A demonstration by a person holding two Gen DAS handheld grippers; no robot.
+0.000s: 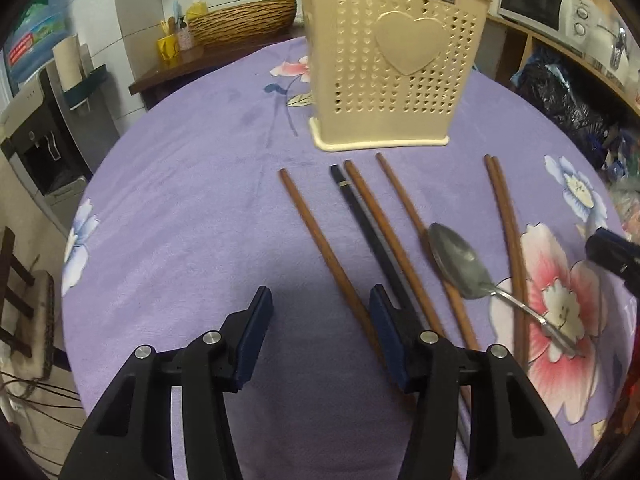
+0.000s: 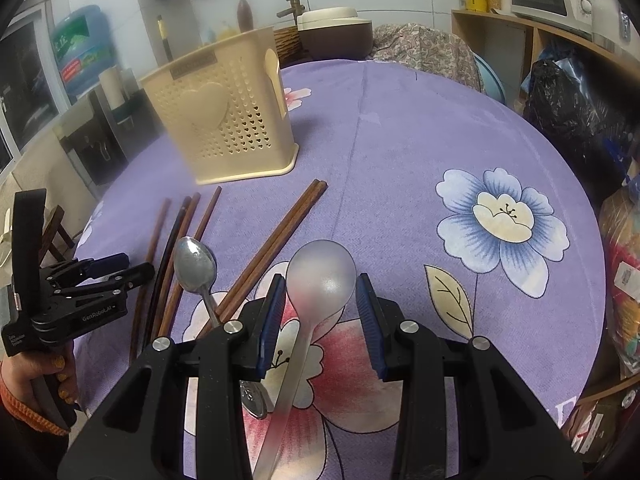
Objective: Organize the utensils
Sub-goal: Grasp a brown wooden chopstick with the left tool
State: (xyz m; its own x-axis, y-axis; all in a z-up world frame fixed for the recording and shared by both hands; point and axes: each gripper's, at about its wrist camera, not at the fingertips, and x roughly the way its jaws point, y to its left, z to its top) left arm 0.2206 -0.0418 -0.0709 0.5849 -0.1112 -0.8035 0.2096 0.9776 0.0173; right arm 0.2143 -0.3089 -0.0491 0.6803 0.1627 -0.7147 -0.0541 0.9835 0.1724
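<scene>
Although the cream perforated utensil holder (image 1: pixel 394 60) stands upright on the purple floral tablecloth (image 1: pixel 180 200), most of the utensils appear to be lying outside it, so the task is judged to be at an early stage. In the right wrist view something dark and slender, along with a brown rounded piece, rises near the holder's back edge; whether these are inside it or behind it cannot be told. Laid out in front of the holder are a single brown wooden chopstick (image 1: pixel 320 236), a black chopstick (image 1: pixel 370 236) touching another brown one, a further brown chopstick partly under a metal spoon (image 1: pixel 460 268), and a pair of brown chopsticks (image 1: pixel 506 232) lying together. A translucent plastic spoon (image 2: pixel 320 276) lies nearest the right side, bowl pointing toward the holder. The right gripper (image 2: pixel 320 312) is spread wide, its pads straddling that spoon's bowl and neck without touching it; it grips nothing. The left gripper (image 1: pixel 320 332) is likewise spread wide and empty, low over the cloth, with its right pad above the near ends of the black and brown chopsticks. Every utensil on the cloth remains to be lifted and placed; the translucent spoon looks to be the first candidate.
</scene>
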